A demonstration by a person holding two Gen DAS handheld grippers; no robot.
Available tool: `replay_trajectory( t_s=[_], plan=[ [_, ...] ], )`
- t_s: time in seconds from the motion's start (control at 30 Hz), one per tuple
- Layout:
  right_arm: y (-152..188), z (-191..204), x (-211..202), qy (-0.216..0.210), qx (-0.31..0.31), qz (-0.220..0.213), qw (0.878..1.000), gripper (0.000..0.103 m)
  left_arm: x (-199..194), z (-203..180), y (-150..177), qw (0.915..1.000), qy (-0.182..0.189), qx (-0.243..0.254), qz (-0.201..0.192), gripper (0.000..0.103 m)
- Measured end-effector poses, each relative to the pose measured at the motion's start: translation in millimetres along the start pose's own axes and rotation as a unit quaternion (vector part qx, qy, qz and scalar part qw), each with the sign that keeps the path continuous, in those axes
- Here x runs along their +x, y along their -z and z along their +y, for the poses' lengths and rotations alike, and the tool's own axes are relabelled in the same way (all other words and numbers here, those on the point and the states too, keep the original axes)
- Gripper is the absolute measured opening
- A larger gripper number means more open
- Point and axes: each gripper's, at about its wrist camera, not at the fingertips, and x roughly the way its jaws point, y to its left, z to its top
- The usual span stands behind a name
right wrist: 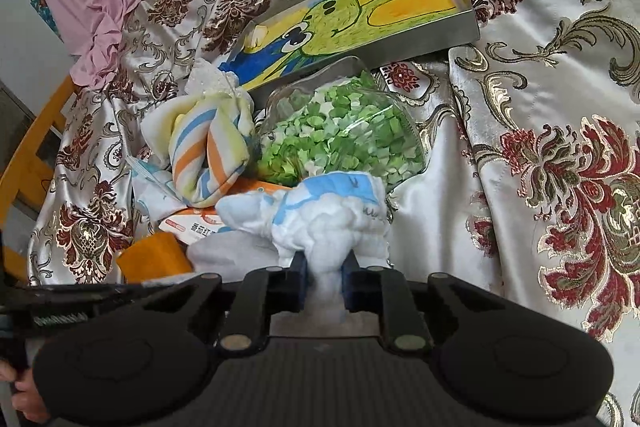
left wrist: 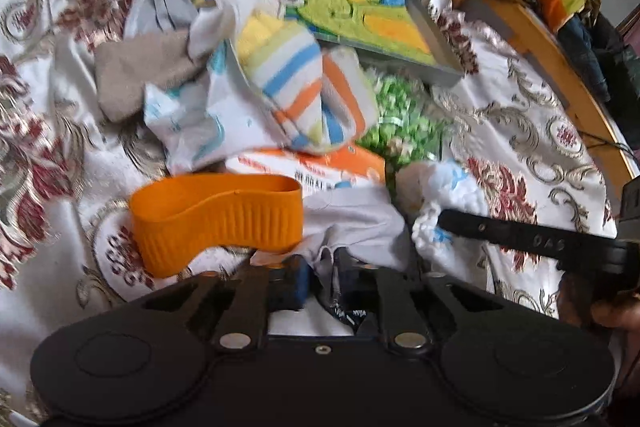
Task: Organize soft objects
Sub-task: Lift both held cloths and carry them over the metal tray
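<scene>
A heap of soft things is lying on a brocade bedspread [right wrist: 540, 75], and both grippers are working at its near edge; furthest left in the left wrist view, a grey cloth [left wrist: 132, 75] is resting apart from the heap, then an orange ribbed band [left wrist: 216, 219] is sitting just beside the left gripper [left wrist: 320, 283]; that gripper is closing on a fold of white cloth [left wrist: 352, 223], its jaws nearly together with the fabric pinched between them; a striped sock [left wrist: 296, 83] is draped over the middle of the pile, touching an orange-and-white packet [left wrist: 320, 167]; behind it a painted tray [right wrist: 360, 15] is leaning tilted, and a clear bag of green pieces [right wrist: 344, 131] is lying just in front of the tray; the right gripper [right wrist: 324, 279] is clamped on a white and blue padded bundle [right wrist: 320, 211], which is bunching up between its jaws

To do this well, I would judge that each gripper should be lifting straight up and slowly, so that neither the sock nor the packet is dragged along, and the two should be kept apart, since they are sitting close together; to the right the bedspread is offering open room for setting things down, while a wooden bed frame [left wrist: 552, 47] is bounding the far edge
</scene>
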Motion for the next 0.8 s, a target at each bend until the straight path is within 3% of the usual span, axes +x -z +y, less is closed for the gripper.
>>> replay_trajectory(
  t_s=[0.17, 0.23, 0.37, 0.6, 0.8],
  plan=[
    [-0.8, 0.5, 2.9, -0.003, 0.0, 0.005, 1.0, 0.019, 7.3, 2.8, 0.6, 0.9999, 0.008, -0.002, 0.014, 0.021],
    [-0.2, 1.1, 3.3, -0.003, -0.002, 0.005, 1.0, 0.019, 7.9, 1.1, 1.4, 0.9998, 0.009, 0.001, 0.017, 0.008],
    [0.7, 2.6, 1.6, -0.007, -0.006, 0.002, 1.0, 0.019, 3.1, -6.2, 2.2, 0.9997, 0.006, 0.025, 0.004, 0.004],
    [-1.6, 4.6, -9.5, -0.031, -0.014, -0.023, 0.999, 0.019, -20.7, -10.9, -1.0, 0.9972, 0.04, 0.027, -0.058, 0.003],
    [-3.3, 7.0, -22.7, -0.051, -0.018, -0.056, 0.997, 0.019, -45.9, -20.9, -0.6, 0.9878, 0.072, 0.038, -0.133, 0.003]
  ],
)
